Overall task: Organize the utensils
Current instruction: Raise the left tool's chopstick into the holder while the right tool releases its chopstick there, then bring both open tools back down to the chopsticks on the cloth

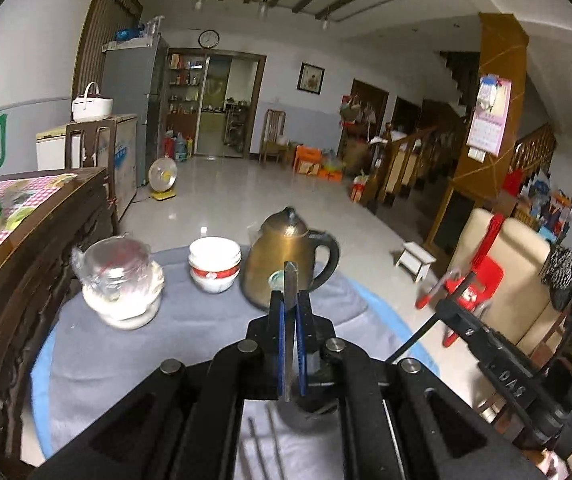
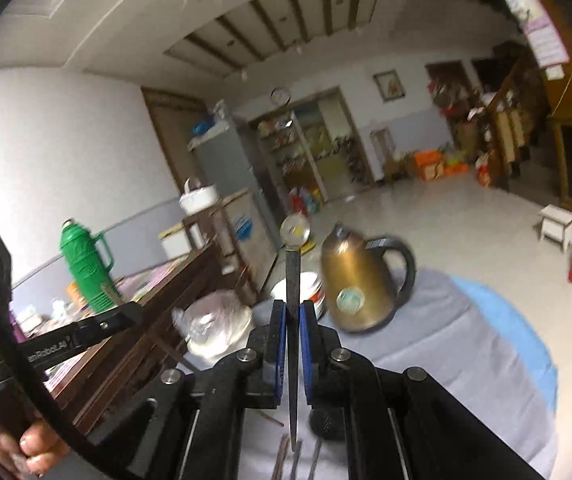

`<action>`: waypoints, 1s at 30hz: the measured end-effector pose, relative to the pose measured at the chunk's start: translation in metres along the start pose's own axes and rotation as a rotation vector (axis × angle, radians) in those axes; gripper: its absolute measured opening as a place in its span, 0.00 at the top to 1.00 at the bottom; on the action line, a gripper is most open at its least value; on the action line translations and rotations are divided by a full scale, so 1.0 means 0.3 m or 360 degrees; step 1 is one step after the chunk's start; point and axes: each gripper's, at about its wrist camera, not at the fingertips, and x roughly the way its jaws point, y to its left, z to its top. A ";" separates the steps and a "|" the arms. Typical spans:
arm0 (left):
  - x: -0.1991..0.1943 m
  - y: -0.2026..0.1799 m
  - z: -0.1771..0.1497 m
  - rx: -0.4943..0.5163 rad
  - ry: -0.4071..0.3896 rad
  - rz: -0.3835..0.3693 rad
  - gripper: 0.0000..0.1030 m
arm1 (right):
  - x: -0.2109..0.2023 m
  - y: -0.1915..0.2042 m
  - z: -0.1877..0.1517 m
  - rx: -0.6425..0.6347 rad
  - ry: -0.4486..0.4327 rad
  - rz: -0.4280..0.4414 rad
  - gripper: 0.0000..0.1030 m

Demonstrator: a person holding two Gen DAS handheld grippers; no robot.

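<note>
Each claw is clamped on one flat metal utensil, standing upright above the counter. The left claw [image 1: 290, 312] grips a short flat utensil [image 1: 290, 284]; the right claw [image 2: 293, 320] grips a long utensil [image 2: 293, 280], apparently a spoon. More utensils [image 2: 296, 460] lie on the grey cloth [image 2: 446, 340] below. Keep both grips firm, lower slowly, and steer clear of the kettle [image 2: 356, 284] and bowls [image 1: 214, 264] ahead.

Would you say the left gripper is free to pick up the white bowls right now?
Probably not: the left gripper is already shut on a flat utensil. The way to the white bowls looks open otherwise.
</note>
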 end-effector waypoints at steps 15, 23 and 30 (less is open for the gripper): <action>0.214 -0.062 -0.112 -0.0058 0.0216 0.0013 0.95 | 0.174 -0.093 -0.061 -0.0019 0.0163 -0.0214 0.93; 0.208 -0.040 -0.175 -0.0084 0.0318 -0.0025 0.95 | 0.183 -0.118 -0.109 0.0004 0.0235 -0.0212 0.93; 0.179 -0.014 -0.224 -0.0058 0.0384 -0.0039 0.94 | 0.183 -0.144 -0.146 0.0112 0.0321 -0.0150 0.89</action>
